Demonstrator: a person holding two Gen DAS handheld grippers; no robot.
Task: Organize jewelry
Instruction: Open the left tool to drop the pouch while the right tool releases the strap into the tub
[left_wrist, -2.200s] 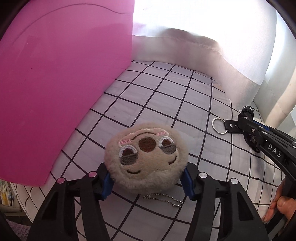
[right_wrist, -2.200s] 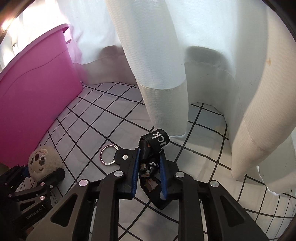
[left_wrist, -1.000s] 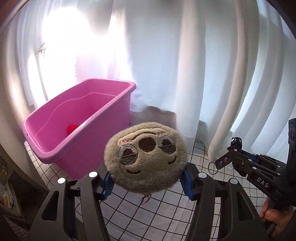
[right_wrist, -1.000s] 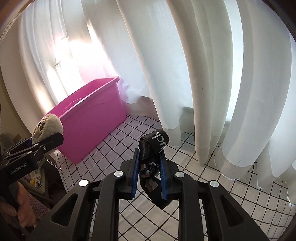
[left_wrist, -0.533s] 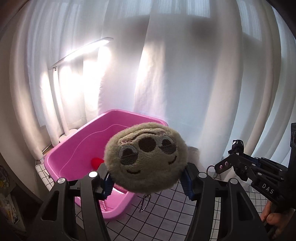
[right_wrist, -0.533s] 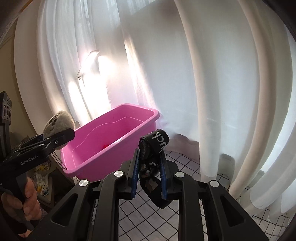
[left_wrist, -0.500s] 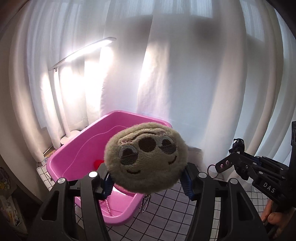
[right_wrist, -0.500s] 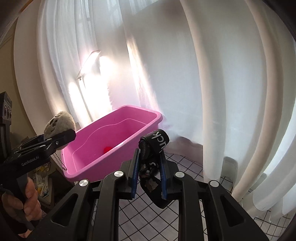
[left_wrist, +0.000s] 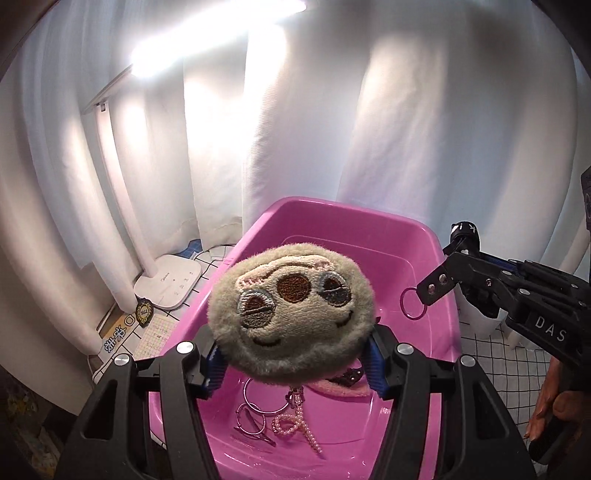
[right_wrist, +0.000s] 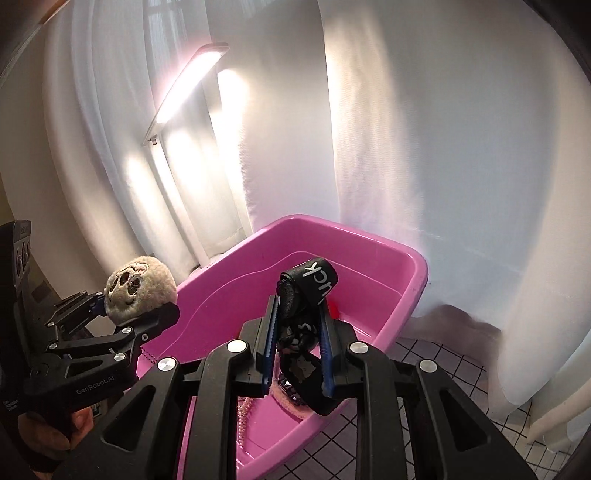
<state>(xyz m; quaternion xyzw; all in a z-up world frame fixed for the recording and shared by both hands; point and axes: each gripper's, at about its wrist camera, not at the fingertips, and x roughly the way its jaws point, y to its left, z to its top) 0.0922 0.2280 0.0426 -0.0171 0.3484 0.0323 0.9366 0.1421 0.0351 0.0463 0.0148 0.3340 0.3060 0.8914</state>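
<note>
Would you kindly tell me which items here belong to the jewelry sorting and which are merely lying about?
Job:
plush sloth keychain in left gripper
black strap keychain in right gripper
pink bin
pearl strand
ring hoops

Lying about:
desk lamp
white curtain

Much of the pink bin's (left_wrist: 354, 218) floor is hidden behind the plush sloth keychain (left_wrist: 291, 314), and the bin's near end is cut off by the lower edge of the left wrist view. A pink fuzzy item (left_wrist: 343, 387) is only partly seen under the plush (its kind cannot be told). The black strap keychain's (right_wrist: 310, 284) lettering is folded over, so only "uck" is read. A red spot (right_wrist: 334, 308) beside it is too small to identify. The lamp's (left_wrist: 168, 280) head is blown out by glare.
</note>
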